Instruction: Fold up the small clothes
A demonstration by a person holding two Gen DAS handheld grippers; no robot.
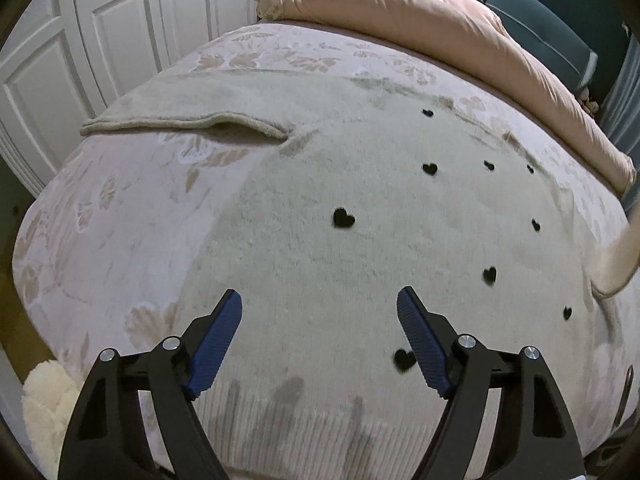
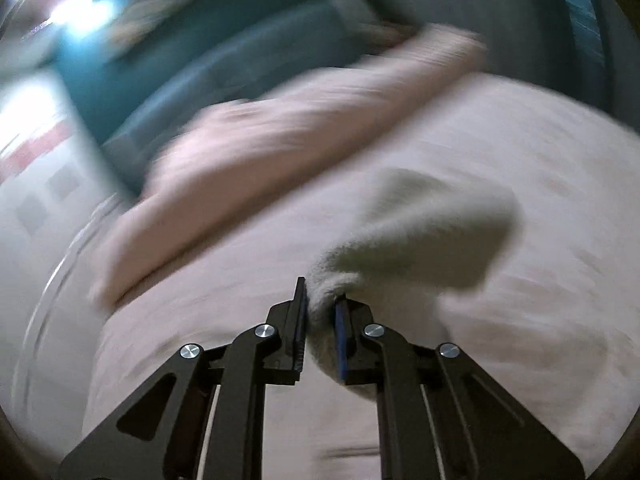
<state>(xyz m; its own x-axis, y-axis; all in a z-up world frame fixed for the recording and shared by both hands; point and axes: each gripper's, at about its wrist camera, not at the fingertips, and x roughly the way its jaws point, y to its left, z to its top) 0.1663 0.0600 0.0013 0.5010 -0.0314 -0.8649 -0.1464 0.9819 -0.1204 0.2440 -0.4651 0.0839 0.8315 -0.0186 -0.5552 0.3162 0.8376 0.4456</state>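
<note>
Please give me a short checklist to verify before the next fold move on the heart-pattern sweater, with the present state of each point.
1. Right tongs hold cloth: ok, shut on a fuzzy sleeve end.
2. Left tongs ready to grasp: ok, open, hanging over the sweater near its ribbed hem, gripping nothing.
3. Sweater body lies flat on the bed cover: ok, no big wrinkles in the left wrist view.
4. Other sleeve laid out: ok, stretched out toward the wardrobe doors.
5. Right view sharp enough to aim: not ok, heavy motion blur.
6. Held sleeve free of the pink duvet roll: cannot tell.
</note>
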